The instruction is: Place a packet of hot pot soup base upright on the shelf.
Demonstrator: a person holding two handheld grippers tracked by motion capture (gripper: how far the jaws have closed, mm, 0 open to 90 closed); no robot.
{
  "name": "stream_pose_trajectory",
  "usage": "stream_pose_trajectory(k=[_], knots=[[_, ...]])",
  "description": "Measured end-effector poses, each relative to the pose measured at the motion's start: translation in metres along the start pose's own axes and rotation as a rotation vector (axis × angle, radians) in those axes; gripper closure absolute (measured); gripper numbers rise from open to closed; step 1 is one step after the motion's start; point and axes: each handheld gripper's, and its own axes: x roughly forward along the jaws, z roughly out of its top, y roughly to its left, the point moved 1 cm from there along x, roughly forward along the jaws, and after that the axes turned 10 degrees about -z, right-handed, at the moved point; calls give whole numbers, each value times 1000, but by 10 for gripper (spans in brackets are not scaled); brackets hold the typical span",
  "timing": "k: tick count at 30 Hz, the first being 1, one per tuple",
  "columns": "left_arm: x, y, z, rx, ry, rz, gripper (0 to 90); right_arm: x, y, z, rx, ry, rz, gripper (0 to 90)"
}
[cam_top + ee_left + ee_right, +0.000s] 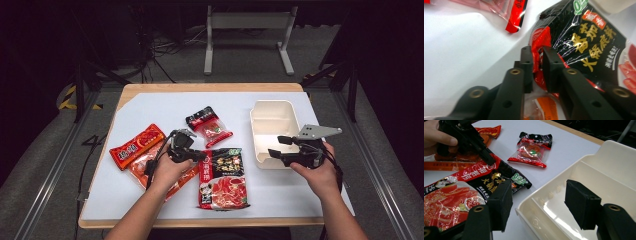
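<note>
A black-and-red soup-base packet (223,177) lies flat at the front middle of the white mat. My left gripper (199,156) is shut on its upper left corner. In the left gripper view the two black pads (527,58) pinch the crumpled red edge of the packet (586,42). My right gripper (277,146) stands open at the near corner of a white two-compartment tray (260,150). In the right gripper view (536,200) one jaw is outside the tray's wall (544,192) and the other over its inside, neither touching it.
A small red-and-black sachet (210,125) lies behind the big packet. Two orange-red packets (137,146) overlap at the left, partly under my left hand. The wooden table's edge (200,87) frames the mat; a dark floor and metal stands lie beyond.
</note>
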Motion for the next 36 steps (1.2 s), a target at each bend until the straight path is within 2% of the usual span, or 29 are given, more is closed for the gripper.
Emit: stream_pose_trajectory(k=[3,7,10,15,18,20,23,27,30,32,33,36], knots=[[0,-1,0,-3,-11,-10,839,1,0,0,1,5,3,401],[-2,-5,1,9,-15,9,854,2,0,-1,-2,7,3,413],[-4,-5,1,10,-31,-4,855,1,0,-2,-12,-3,9,477],[-7,-9,2,12,-58,-14,860,-2,0,-1,-14,-13,22,502],[-15,-17,5,31,-93,-31,862,-3,1,1,-10,-19,27,498],[-19,-20,6,31,-114,-55,863,-3,2,1,-7,-20,32,493],[-24,-24,7,39,-131,-67,864,-4,3,3,0,-18,34,478],[-30,-31,8,49,-155,-91,867,-5,6,5,25,13,23,478],[-35,-38,9,71,-178,-101,868,-6,11,9,30,10,44,466],[-40,-47,10,100,-199,-112,869,-7,15,11,25,3,54,454],[-40,-47,10,100,-199,-112,869,-7,16,12,24,1,57,449],[-48,-57,11,126,-222,-139,870,-8,21,15,22,1,68,442]])
